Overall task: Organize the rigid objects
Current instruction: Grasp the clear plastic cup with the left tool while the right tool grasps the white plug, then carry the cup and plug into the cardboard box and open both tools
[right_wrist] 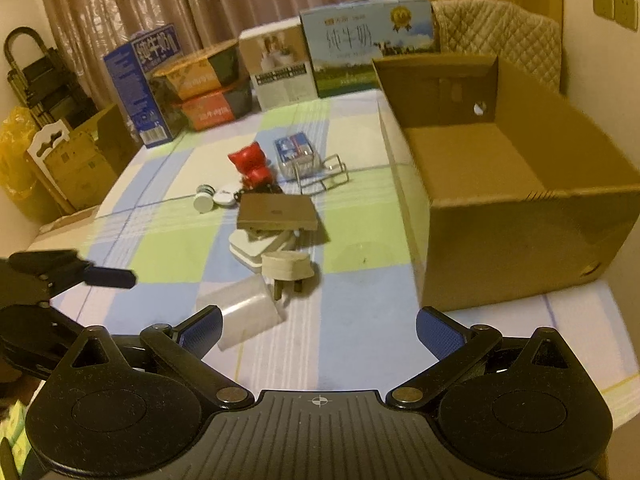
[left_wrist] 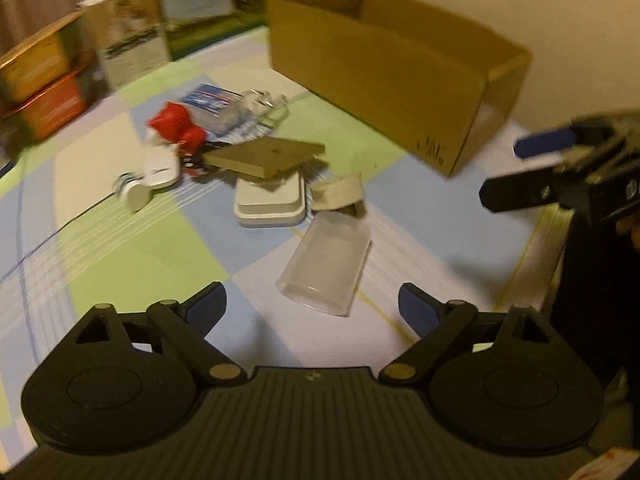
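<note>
Right gripper (right_wrist: 318, 330) and left gripper (left_wrist: 312, 306): jaws wide, nothing held. Checked cloth (right_wrist: 360, 344) covered the table. Clear plastic case (right_wrist: 248, 312) lay nearest; plug (right_wrist: 286, 268), brown box (right_wrist: 276, 212) and red figurine (right_wrist: 250, 162) lay beyond. Open carton (right_wrist: 520, 236) stood right; milk boxes (right_wrist: 368, 44) and curtains (right_wrist: 160, 0) far.

Dim warm light, motion blur, fisheye warp.

Bare cloth (right_wrist: 360, 344) lies between the clutter pile (right_wrist: 276, 216) and cardboard box (right_wrist: 520, 232).
</note>
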The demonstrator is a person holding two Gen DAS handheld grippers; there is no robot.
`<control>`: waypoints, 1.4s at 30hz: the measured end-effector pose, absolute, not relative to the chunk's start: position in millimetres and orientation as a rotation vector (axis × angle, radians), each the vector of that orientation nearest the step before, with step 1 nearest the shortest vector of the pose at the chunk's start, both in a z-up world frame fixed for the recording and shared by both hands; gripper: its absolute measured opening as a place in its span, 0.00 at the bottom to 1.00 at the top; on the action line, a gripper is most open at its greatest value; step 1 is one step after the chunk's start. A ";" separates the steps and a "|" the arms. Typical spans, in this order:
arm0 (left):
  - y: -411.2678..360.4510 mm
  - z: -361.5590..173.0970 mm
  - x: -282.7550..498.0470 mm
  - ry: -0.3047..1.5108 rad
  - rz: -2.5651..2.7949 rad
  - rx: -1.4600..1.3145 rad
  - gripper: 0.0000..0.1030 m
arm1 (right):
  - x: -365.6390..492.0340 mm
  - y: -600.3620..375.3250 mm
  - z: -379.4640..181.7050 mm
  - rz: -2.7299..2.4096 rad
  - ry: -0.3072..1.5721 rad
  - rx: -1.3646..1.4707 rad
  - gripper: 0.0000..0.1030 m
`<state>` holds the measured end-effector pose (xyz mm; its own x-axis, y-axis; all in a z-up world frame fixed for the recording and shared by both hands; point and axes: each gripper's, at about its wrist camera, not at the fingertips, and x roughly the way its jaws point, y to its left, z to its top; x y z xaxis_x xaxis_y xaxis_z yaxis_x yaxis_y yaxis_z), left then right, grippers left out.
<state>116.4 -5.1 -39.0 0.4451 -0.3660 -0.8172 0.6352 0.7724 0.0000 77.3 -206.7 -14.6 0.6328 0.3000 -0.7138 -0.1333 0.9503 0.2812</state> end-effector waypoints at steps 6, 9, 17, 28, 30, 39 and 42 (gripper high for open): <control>-24.7 -78.3 141.5 0.964 -0.751 0.405 0.64 | 95.1 -208.3 -38.0 0.261 0.878 0.235 0.91; -29.8 -85.7 144.7 0.954 -0.784 0.443 0.52 | 100.6 -205.5 -45.6 0.283 0.892 0.239 0.90; 13.8 -76.3 142.4 0.938 -0.675 0.402 0.47 | 120.2 -179.0 -55.2 0.326 0.864 0.204 0.88; 61.1 -78.5 132.1 0.918 -0.500 0.240 0.60 | 161.8 -142.9 -79.3 0.299 0.820 0.092 0.73; 61.3 -78.4 131.7 0.910 -0.499 0.226 0.61 | 167.5 -142.3 -84.2 0.296 0.831 0.093 0.68; 52.9 -82.6 145.0 0.908 -0.483 0.222 0.61 | 169.5 -139.6 -86.6 0.290 0.825 0.077 0.42; 46.0 -84.6 144.8 0.914 -0.483 0.268 0.49 | 167.2 -142.2 -84.9 0.285 0.835 0.078 0.42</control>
